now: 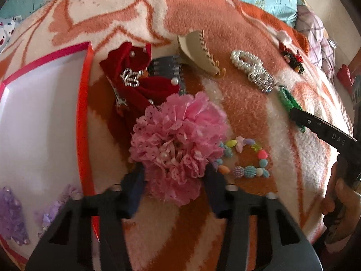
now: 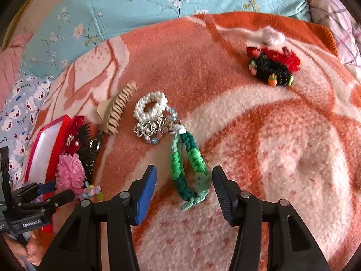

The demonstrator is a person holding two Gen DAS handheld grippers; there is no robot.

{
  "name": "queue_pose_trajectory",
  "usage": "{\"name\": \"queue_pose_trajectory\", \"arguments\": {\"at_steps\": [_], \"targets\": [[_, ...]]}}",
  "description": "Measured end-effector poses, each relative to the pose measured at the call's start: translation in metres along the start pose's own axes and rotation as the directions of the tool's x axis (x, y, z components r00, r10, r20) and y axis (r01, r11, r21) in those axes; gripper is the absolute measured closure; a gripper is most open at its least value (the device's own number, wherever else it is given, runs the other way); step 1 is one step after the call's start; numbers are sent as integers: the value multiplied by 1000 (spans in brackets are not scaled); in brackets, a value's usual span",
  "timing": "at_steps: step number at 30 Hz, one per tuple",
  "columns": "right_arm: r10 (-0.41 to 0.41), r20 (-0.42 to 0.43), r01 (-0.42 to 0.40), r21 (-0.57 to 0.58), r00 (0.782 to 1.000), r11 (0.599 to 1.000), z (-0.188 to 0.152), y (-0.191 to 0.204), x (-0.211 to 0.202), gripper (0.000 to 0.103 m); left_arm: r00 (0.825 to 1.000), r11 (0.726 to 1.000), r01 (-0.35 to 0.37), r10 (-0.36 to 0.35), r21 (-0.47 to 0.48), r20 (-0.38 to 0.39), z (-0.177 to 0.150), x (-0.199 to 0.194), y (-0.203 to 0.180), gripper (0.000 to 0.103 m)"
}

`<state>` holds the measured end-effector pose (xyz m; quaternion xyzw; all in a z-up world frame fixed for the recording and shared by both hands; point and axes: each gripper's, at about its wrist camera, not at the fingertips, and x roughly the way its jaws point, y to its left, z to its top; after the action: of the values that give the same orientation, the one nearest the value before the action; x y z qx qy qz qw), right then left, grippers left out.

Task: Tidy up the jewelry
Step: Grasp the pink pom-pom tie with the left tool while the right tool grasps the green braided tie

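The left tool [image 1: 173, 176] has its two fingers on either side of a pink ruffled hair flower [image 1: 178, 144], pressed against its lower edges, so it appears to be gripping the flower, though the frills hide the actual contact. The flower sits over the orange and cream blanket [image 1: 248, 117] spread on the bed, just right of the red-rimmed box [image 1: 84, 103], whose white floor holds purple lace pieces [image 1: 11, 216] at its near end. Behind the flower lie a red velvet bow with pearls [image 1: 133, 76], a dark comb [image 1: 167, 67] and a beige claw clip [image 1: 198, 52]. To the flower's right, touching its edge, is a pastel bead bracelet [image 1: 248, 158].

The right tool [image 2: 183, 194] stands open, its fingers spread wide around the near end of a green braided bracelet [image 2: 187, 169] without touching it. The bracelet lies flat on the blanket, its far end meeting a pile of pearl and crystal bracelets [image 2: 153, 117]. Well apart, toward the far right, rests a black and red hair clip [image 2: 273, 67] with a white fuzzy piece [image 2: 270, 35] just behind it.
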<state>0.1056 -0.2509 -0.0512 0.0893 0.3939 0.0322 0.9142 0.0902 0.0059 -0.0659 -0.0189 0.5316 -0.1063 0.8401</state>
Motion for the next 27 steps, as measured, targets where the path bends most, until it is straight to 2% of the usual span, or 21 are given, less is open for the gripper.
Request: {"name": "queue_pose_trajectory", "arguments": {"at_steps": [2, 3, 4, 5, 6, 12, 20, 27], "targets": [[-3, 7, 3, -3, 1000, 1000, -2, -1, 3, 52, 1000, 1000, 26, -26, 1, 3, -1, -1, 1, 79], [-7, 9, 7, -3, 1000, 1000, -2, -1, 3, 56, 1000, 1000, 27, -28, 4, 13, -2, -4, 1, 82], [-22, 13, 22, -8, 1000, 1000, -2, -1, 3, 73, 999, 999, 31, -31, 6, 21, -2, -7, 2, 84], [-29, 15, 29, -9, 999, 1000, -2, -1, 2, 81, 998, 999, 48, -48, 5, 31, -3, -11, 2, 84], [-14, 16, 14, -2, 1000, 1000, -2, -2, 1, 85, 998, 998, 57, -57, 3, 36, -4, -14, 3, 85], [10, 29, -10, 2, 1000, 1000, -5, 2, -9, 93, 995, 997, 73, -73, 0, 75, -9, -34, 6, 86], [40, 70, -40, -5, 997, 999, -6, 15, -33, 93, 991, 997, 69, -66, -25, 115, -15, -56, 18, 86], [111, 80, -109, -23, 991, 994, -12, 39, -45, 93, 989, 996, 56, -45, -73, 144, -24, -71, 39, 86]]}}
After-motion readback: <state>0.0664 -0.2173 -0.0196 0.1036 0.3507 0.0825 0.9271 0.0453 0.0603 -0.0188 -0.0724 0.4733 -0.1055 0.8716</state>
